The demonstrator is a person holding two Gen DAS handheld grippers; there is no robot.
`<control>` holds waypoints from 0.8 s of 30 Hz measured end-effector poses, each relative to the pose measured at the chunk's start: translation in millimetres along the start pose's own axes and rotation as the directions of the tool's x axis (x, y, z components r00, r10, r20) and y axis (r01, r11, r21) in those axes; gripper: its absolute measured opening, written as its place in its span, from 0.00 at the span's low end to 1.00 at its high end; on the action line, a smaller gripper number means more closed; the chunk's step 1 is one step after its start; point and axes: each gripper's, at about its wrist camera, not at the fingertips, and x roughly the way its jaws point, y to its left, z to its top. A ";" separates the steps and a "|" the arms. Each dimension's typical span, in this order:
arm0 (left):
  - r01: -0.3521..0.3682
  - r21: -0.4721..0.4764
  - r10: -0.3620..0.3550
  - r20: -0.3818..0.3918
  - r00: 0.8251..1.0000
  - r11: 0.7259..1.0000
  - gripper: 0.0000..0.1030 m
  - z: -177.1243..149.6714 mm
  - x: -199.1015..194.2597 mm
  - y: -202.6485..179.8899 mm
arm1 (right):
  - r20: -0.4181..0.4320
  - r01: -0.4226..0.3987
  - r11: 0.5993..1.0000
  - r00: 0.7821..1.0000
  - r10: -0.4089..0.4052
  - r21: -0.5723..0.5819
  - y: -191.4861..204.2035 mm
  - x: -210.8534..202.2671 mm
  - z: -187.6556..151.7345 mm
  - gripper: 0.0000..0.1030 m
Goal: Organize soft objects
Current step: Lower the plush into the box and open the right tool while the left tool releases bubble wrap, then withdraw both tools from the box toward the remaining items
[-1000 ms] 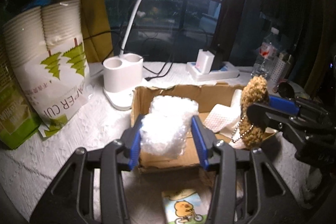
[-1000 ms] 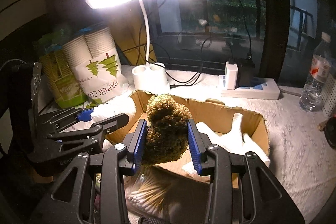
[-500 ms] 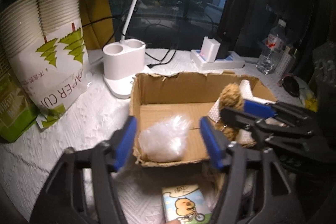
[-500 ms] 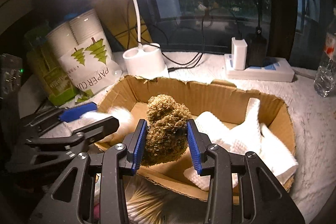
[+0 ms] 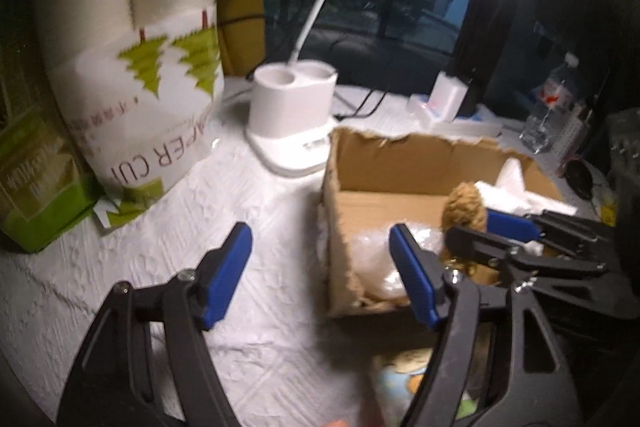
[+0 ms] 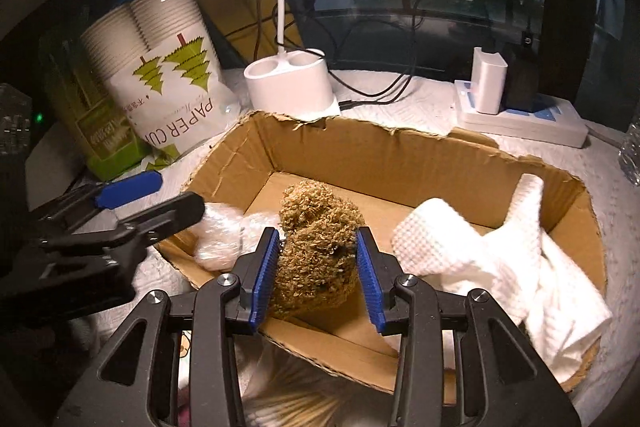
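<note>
Left wrist view: left tool (image 5: 320,259) stands spread wide and empty. Half a second ago it straddled the crinkled plastic wad (image 5: 376,259) at the box's front edge; now it has swung off to the left, so that only its right finger overlaps the cardboard box (image 5: 340,227) while the left one hangs over the white-covered bench (image 5: 260,211). Wad lies inside the box's near left corner, just behind the right finger's blue pad. Paper cup bag (image 5: 132,75) and lamp base (image 5: 294,103) loom larger, blurred.

Right wrist view: right tool (image 6: 318,275) pinches the brown curly plush toy (image 6: 318,259) between its blue pads, as before, but lower and closer over the box (image 6: 400,155) floor. Toy sits over the near-centre of the box, its base hidden behind the front wall. White waffle towel (image 6: 492,263) fills the right end; plastic wad (image 6: 224,235) lies at left, beside the left tool's (image 6: 156,199) black finger.
</note>
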 end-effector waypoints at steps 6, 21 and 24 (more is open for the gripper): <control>0.015 -0.008 -0.015 -0.035 0.999 1.000 0.70 -2.7 13.3 2.6 | -0.041 0.017 1.000 0.999 -0.018 -0.015 2.4 13.7 -2.5 0.45; 0.059 -0.022 -0.058 0.042 0.997 0.998 0.70 -1.7 -19.8 2.9 | 0.040 0.055 0.998 0.998 -0.054 -0.027 5.2 -13.1 -0.7 0.55; 0.066 -0.019 -0.065 0.053 0.996 0.998 0.70 -3.5 -26.1 1.1 | 0.052 0.068 0.997 0.996 -0.066 -0.033 9.3 -21.8 -1.2 0.55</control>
